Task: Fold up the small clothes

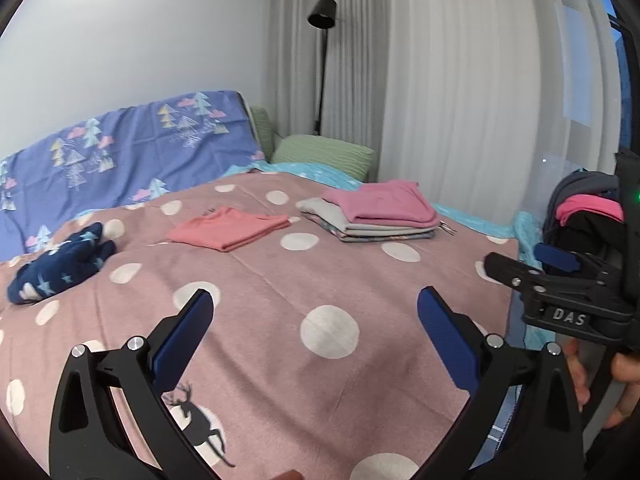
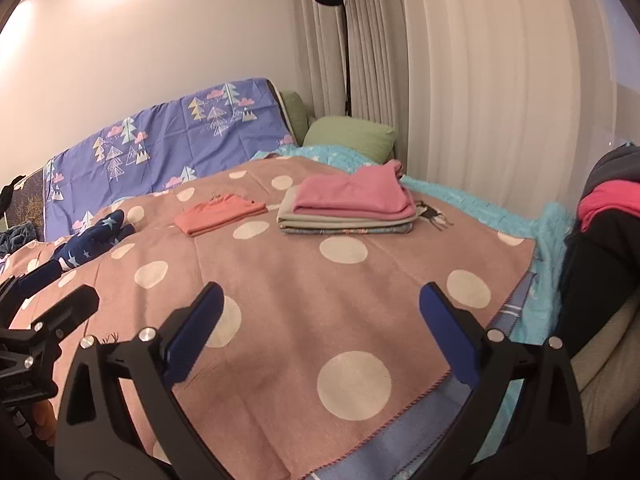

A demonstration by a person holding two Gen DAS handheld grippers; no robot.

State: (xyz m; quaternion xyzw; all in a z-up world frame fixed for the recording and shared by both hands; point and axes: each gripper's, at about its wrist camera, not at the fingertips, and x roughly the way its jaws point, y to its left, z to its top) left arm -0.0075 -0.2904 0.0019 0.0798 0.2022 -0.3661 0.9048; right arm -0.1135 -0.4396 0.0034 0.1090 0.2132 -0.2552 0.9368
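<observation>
1. Pale walls and long light curtains (image 1: 460, 80) close off the room behind a bed, with a black floor lamp (image 1: 322, 12) standing in the corner.
2. Covering the bed is a pink blanket (image 1: 280, 288) with white dots; a blue tree-print sheet (image 1: 140, 148) rises behind it beside green pillows (image 1: 324, 152).
3. Near the far right of the blanket sits a stack of folded clothes (image 1: 376, 216), a pink piece on top.
4. Left of the stack, a folded coral garment (image 1: 232, 230) lies flat by itself.
5. Further left, a navy star-print garment (image 1: 60, 264) lies crumpled and unfolded.
6. Over the near blanket, the left gripper (image 1: 316, 336) has its fingers spread wide, nothing between them.
7. Likewise the right gripper (image 2: 320, 332) is spread wide and empty.
</observation>
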